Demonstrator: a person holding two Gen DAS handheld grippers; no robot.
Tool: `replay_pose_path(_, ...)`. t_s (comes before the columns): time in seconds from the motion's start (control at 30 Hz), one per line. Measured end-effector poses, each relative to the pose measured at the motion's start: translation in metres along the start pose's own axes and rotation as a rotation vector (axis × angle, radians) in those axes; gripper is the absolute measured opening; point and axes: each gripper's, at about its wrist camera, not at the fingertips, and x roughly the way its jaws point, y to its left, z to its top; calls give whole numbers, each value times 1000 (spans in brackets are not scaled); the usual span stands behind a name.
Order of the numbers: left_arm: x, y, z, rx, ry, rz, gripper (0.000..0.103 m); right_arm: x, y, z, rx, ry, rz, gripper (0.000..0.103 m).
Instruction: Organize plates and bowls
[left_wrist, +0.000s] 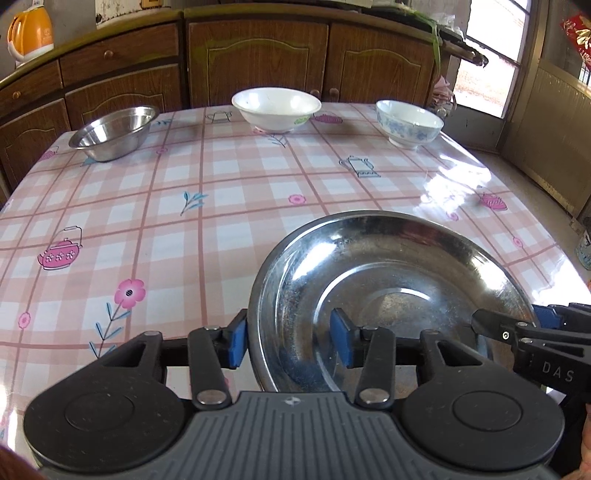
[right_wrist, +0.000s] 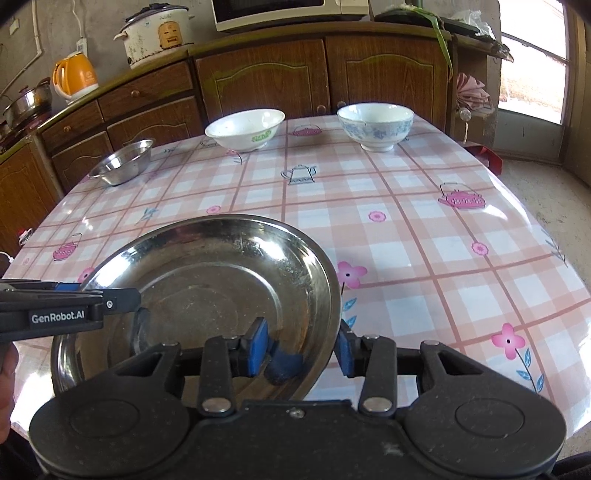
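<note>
Room: a kitchen with brown wooden cabinets (left_wrist: 258, 59) behind a table (left_wrist: 207, 229) under a pink checked oilcloth; an orange kettle (right_wrist: 75, 75) stood on the counter.
Near edge: a wide steel plate (left_wrist: 391, 280) lay closest to the person, at the table's near edge, between the two grippers.
Left gripper: the left gripper (left_wrist: 291, 341) straddled the plate's left rim, one blue pad outside the rim and one inside over the dish; the jaws were partly closed, and the pads looked pressed on the rim, though the contact was not sharp.
Right gripper: the right gripper (right_wrist: 301, 349) straddled the opposite, right rim the same way, partly closed, inner pad in the dish and outer pad just outside the edge.
Key relation: the plate sat directly ahead of and below both grippers, each pointing downward at its own side; neither hand was nearer, so any lift would have to be shared and level.
Plate attitude: it seemed slightly tilted or raised, but whether it had left the cloth could not be told.
Far edge: a small steel bowl (left_wrist: 112, 133) toward the far left corner, a white bowl (left_wrist: 276, 109) at mid far edge, a blue-patterned bowl (left_wrist: 408, 123) toward the far right, all well apart.
</note>
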Motion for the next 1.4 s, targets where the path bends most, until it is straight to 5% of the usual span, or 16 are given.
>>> replay_pose_path(0.73,-31,36,50,-63,-124,82,46,2,48,81,-136,-127,63,49)
replay_pose_path(1.4,23,57,87,-93,-94,115,46,81,51,128,-144,-113,78,49)
